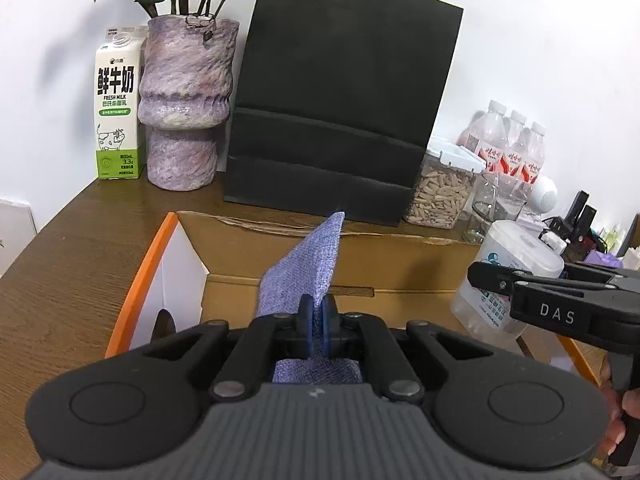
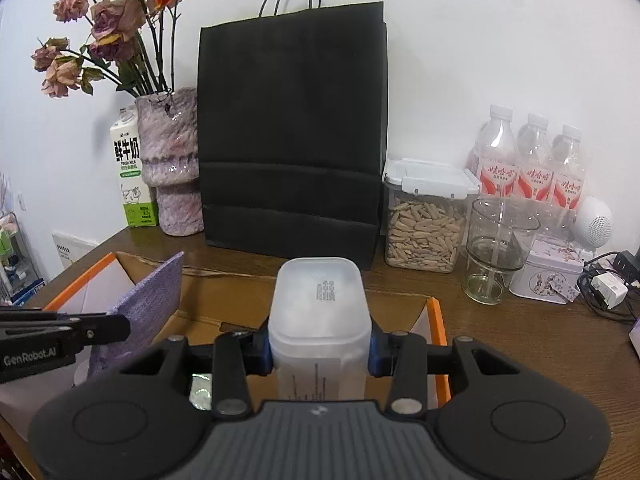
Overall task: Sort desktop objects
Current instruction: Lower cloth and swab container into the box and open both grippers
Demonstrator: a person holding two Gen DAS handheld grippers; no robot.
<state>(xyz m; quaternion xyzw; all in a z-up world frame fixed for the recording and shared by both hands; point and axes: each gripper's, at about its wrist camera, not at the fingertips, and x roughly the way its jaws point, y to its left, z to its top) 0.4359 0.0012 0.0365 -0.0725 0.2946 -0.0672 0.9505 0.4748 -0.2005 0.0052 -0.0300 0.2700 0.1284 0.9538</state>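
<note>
My left gripper [image 1: 319, 322] is shut on a flat blue-purple woven cloth piece [image 1: 308, 268], held upright over the open cardboard box [image 1: 280, 248]. The same cloth piece [image 2: 140, 304] shows at the left of the right wrist view, with the left gripper's fingers [image 2: 108, 328] on it. My right gripper [image 2: 320, 350] is shut on a translucent white plastic canister [image 2: 320, 304], held above the box [image 2: 404, 308]. The canister [image 1: 504, 272] and the right gripper's fingers [image 1: 500, 280] also show at the right of the left wrist view.
On the wooden desk [image 2: 520, 340] behind the box stand a milk carton [image 2: 132, 172], a purple vase [image 2: 172, 168] with dried roses, a black paper bag [image 2: 292, 136], a seed jar [image 2: 424, 220], a glass cup [image 2: 496, 248], three bottles [image 2: 532, 160], a small tin [image 2: 548, 276] and cables [image 2: 612, 284].
</note>
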